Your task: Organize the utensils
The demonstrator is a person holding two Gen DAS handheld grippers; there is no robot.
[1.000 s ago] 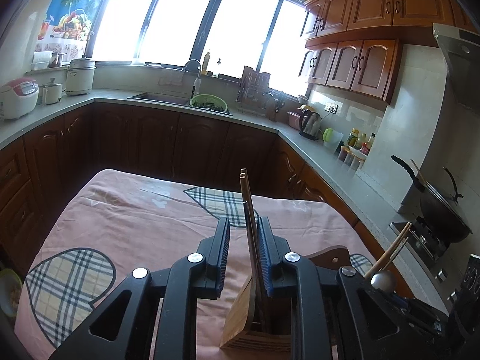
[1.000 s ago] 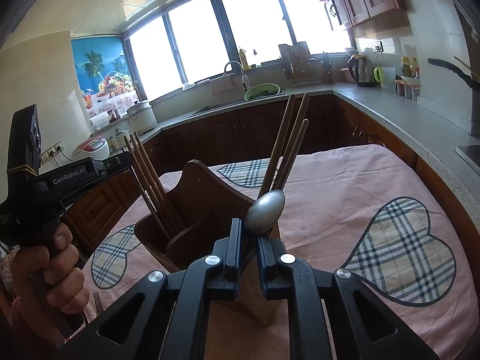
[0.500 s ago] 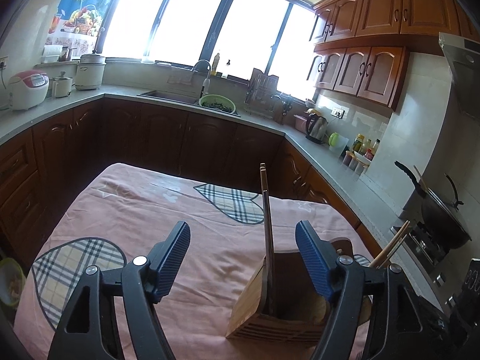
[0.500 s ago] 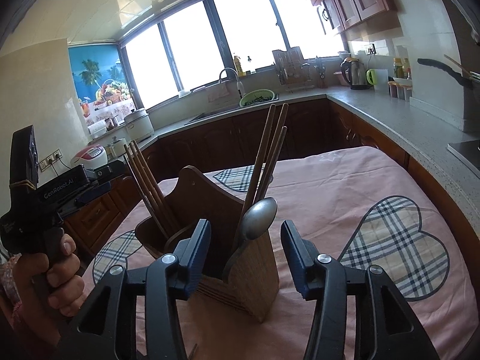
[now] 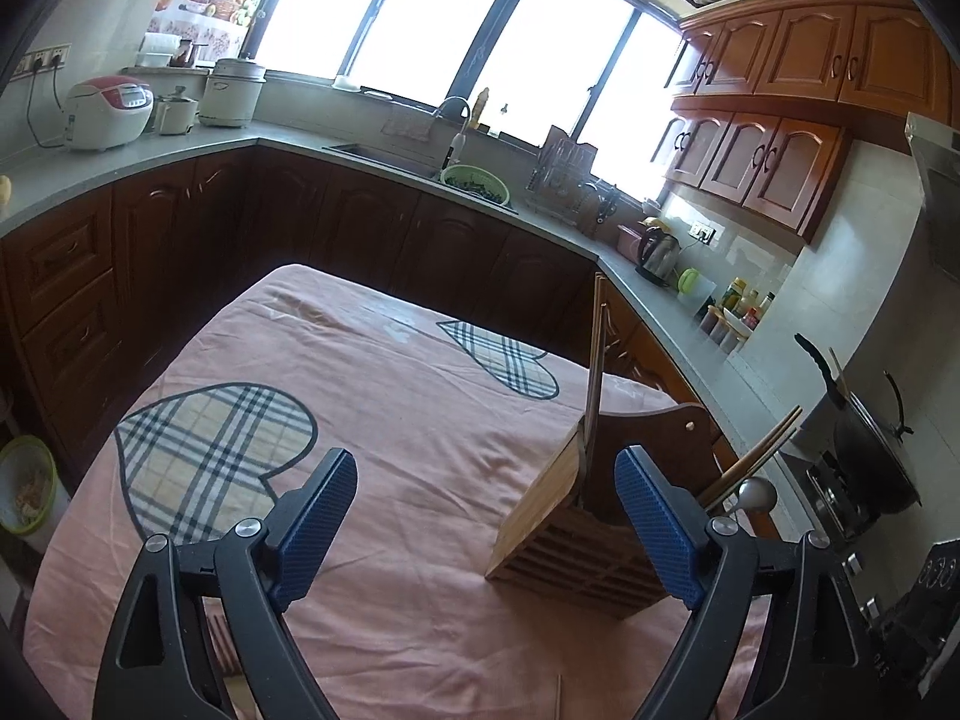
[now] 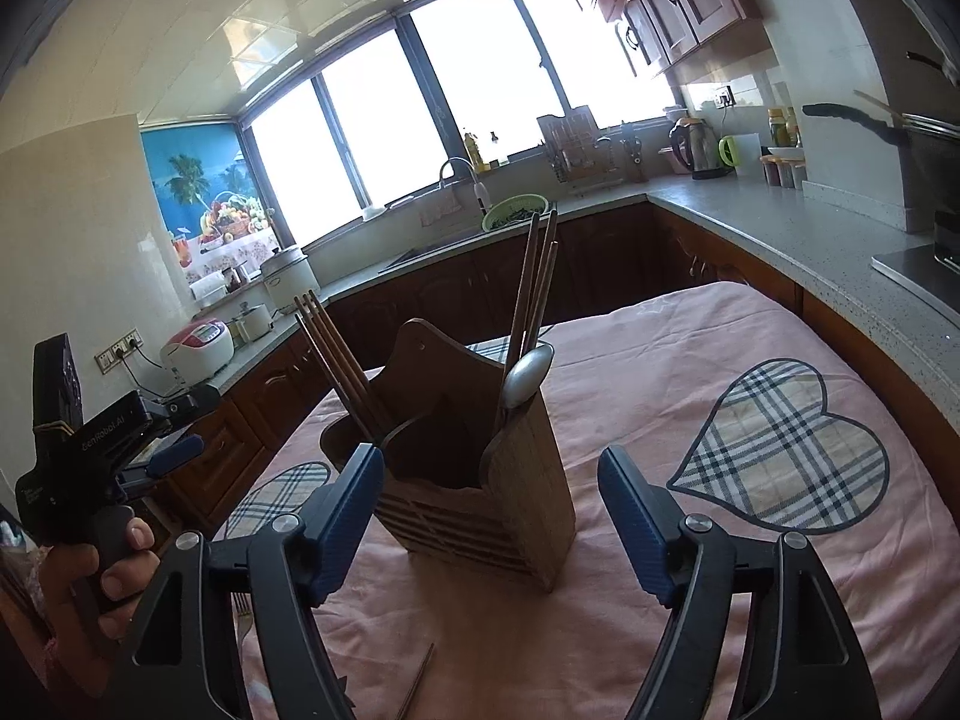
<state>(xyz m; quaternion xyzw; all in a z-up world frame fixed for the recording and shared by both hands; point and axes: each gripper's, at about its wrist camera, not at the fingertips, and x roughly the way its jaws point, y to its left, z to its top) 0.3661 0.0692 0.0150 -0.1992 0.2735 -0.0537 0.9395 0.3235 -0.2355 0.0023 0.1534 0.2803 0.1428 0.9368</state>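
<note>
We hold our left gripper with its blue-padded fingers spread wide, gripping nothing. Just right of it on the pink cloth-covered table stands the brown wooden utensil holder, with dark wooden chopsticks in its left compartment and a metal spoon in its right. Our right gripper gapes wide before it, empty.

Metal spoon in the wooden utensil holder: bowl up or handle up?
Bowl up. The metal spoon stands in the wooden utensil holder, its rounded bowl above the rim beside brown chopsticks; handle hidden inside.
</note>
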